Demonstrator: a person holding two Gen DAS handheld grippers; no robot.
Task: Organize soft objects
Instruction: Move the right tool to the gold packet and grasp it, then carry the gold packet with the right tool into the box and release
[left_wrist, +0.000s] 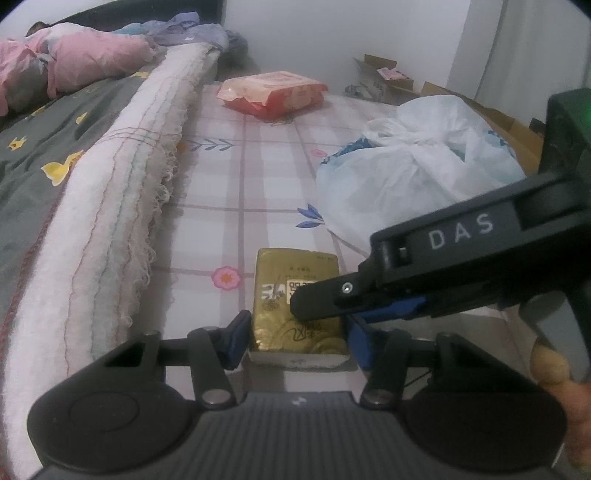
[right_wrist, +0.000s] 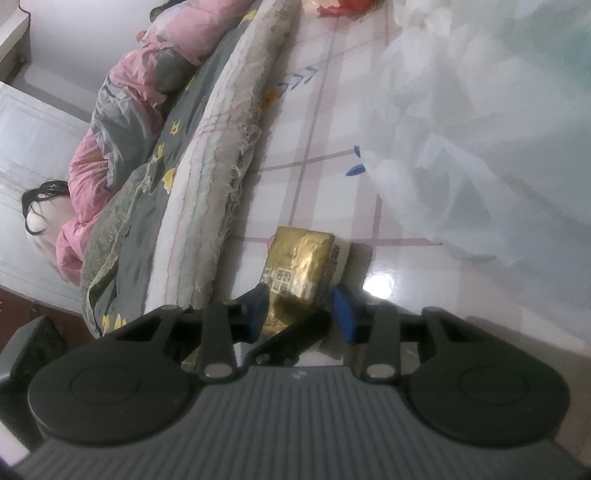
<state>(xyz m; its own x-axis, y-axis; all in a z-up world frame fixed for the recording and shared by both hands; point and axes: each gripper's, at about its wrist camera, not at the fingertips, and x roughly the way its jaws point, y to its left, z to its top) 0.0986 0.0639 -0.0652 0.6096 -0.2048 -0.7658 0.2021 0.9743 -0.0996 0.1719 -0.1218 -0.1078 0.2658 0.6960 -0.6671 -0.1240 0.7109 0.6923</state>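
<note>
I read left to right. A rolled white blanket (left_wrist: 122, 206) lies along the left, on the grey bedding (left_wrist: 33, 155). My left gripper (left_wrist: 295, 339) has its jaws apart, one blue pad on each side of the gold tissue pack (left_wrist: 295, 295); I cannot tell whether they touch it. The pack lies flat on the checked tablecloth (left_wrist: 229, 192). My right gripper (left_wrist: 321, 306) reaches in from the right, one finger over the pack; in its own view (right_wrist: 299, 314) its jaws stand apart, astride the pack (right_wrist: 299, 266). Further right sits a white plastic bag (left_wrist: 417, 166). A red packet (left_wrist: 273, 92) lies well beyond.
</note>
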